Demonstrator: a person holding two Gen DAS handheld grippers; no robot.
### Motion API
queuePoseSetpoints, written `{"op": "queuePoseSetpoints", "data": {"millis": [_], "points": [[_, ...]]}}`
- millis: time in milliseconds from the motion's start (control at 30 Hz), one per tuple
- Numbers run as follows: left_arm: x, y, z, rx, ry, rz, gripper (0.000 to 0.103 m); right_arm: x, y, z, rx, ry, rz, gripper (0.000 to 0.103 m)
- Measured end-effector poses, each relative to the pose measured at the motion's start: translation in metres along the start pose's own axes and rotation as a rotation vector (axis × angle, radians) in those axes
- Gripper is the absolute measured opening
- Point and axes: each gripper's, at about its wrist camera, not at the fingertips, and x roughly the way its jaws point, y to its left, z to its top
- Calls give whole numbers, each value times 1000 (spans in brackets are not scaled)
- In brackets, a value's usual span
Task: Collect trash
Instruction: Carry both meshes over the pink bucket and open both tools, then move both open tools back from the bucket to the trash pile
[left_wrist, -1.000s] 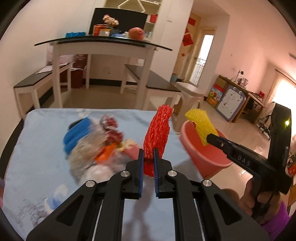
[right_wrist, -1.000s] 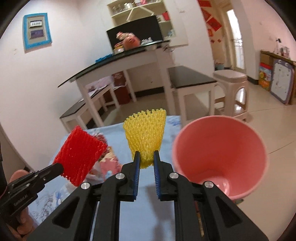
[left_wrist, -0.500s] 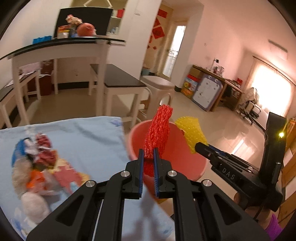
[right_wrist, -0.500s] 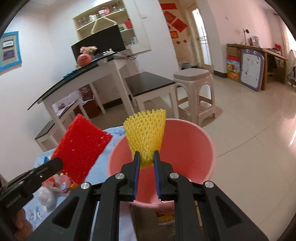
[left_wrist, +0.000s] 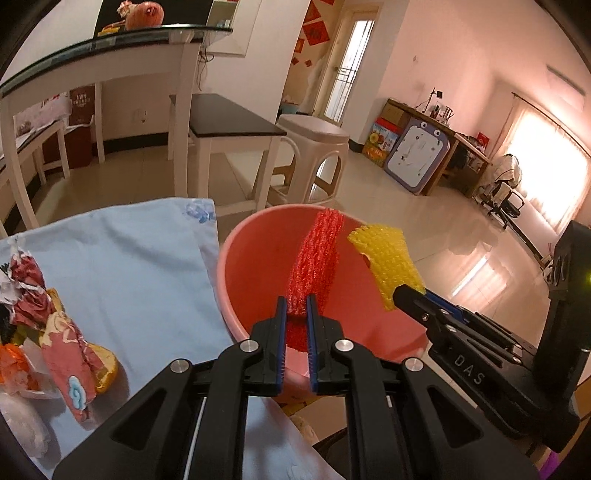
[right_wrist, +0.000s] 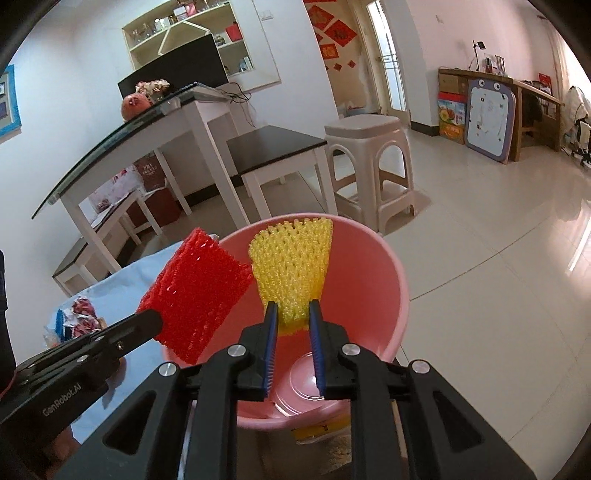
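Note:
My left gripper (left_wrist: 296, 301) is shut on a red foam net (left_wrist: 316, 254) and holds it over the mouth of the pink bucket (left_wrist: 255, 258). My right gripper (right_wrist: 293, 308) holds a yellow foam net (right_wrist: 291, 266) over the same bucket (right_wrist: 369, 295); its jaws stand slightly wider than before, still touching the net. In the right wrist view the left gripper (right_wrist: 147, 321) with the red net (right_wrist: 195, 291) sits to the left. In the left wrist view the right gripper (left_wrist: 406, 295) with the yellow net (left_wrist: 388, 266) sits to the right.
A pile of crumpled wrappers and peel (left_wrist: 48, 332) lies on the light blue cloth (left_wrist: 129, 266) at the left. A beige plastic stool (right_wrist: 369, 155), a dark bench (right_wrist: 273, 147) and a glass-topped table (right_wrist: 147, 122) stand behind the bucket. Tiled floor lies to the right.
Both grippers moved right from over the cloth to over the bucket mouth, carrying their nets. The right jaws have parted a little around the yellow net.

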Motion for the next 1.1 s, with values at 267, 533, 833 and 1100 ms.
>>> {"op": "queuePoseSetpoints", "data": {"millis": [267, 533, 833, 1100], "points": [[9, 7, 1, -29, 38, -26, 19, 6, -4, -2, 11, 3, -21, 43], [0, 6, 0, -34, 10, -41, 43, 0, 0, -2, 6, -2, -9, 45], [-23, 10, 3, -49, -36, -78, 45, -19, 10, -5, -15, -23, -2, 45], [-53, 21, 2, -52, -88, -91, 45, -37, 21, -8, -30, -45, 7, 45]]}}
